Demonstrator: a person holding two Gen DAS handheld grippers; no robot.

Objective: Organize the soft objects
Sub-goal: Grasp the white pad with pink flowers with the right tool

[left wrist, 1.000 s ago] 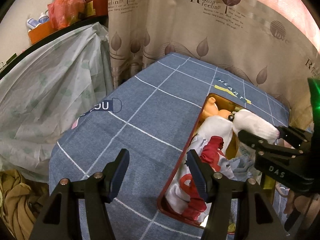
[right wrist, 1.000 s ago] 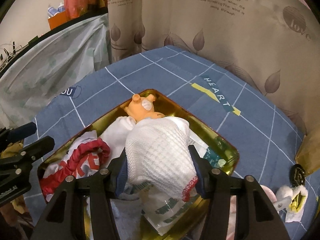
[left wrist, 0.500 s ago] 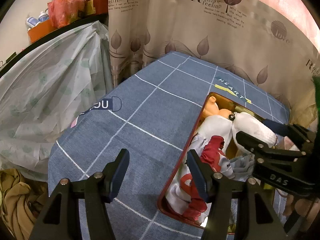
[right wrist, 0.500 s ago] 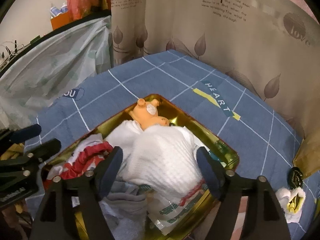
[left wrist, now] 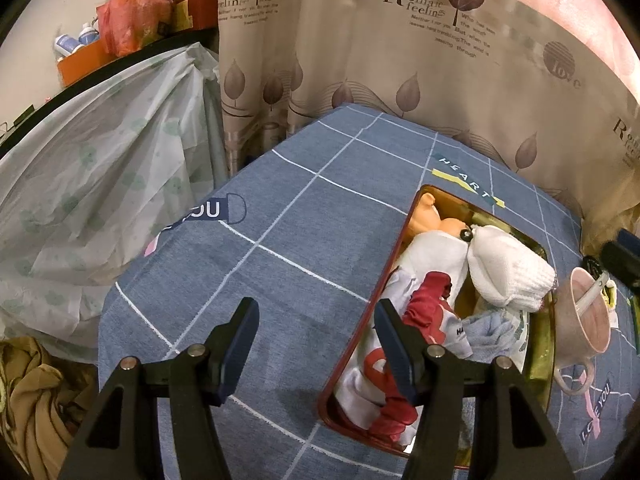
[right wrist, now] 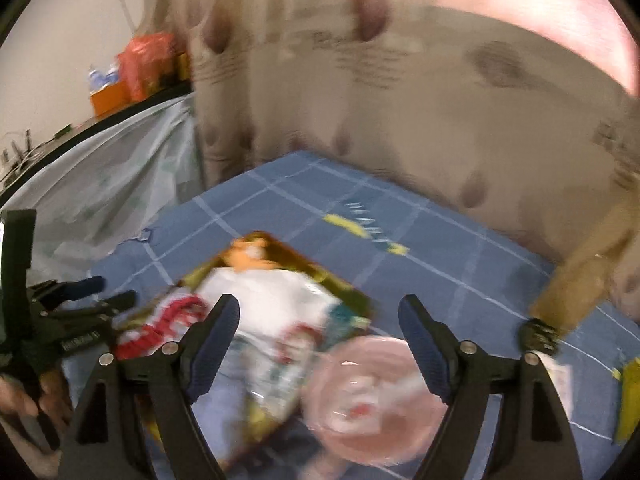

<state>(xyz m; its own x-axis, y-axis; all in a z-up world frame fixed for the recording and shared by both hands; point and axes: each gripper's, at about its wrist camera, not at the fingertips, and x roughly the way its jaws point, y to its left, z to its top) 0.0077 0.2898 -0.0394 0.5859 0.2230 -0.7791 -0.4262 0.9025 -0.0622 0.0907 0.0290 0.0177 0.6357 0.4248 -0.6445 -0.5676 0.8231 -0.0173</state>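
A gold tray (left wrist: 383, 276) on the blue checked cloth holds a white knitted sock (left wrist: 504, 272), a red-and-white garment (left wrist: 428, 300), a grey-blue cloth (left wrist: 486, 330) and an orange toy (left wrist: 430, 216). My left gripper (left wrist: 316, 320) is open above bare cloth, just left of the tray's rim. The right wrist view is blurred by motion. In it my right gripper (right wrist: 318, 328) hangs above the tray (right wrist: 348, 292) with its jaws opening and nothing between them. The sock (right wrist: 272, 300) lies free below it.
A pink cup (left wrist: 588, 312) with a spoon stands right of the tray. A leaf-print curtain (left wrist: 420, 60) closes off the back. Plastic sheeting (left wrist: 100, 168) covers furniture on the left, under a shelf with an orange bag (left wrist: 132, 12). Brown fabric (left wrist: 32, 400) is bunched at the lower left.
My right gripper has let go of the white sock, opened wide and pulled up and back from the tray. The sock now rests in the tray. The left gripper has stayed still.
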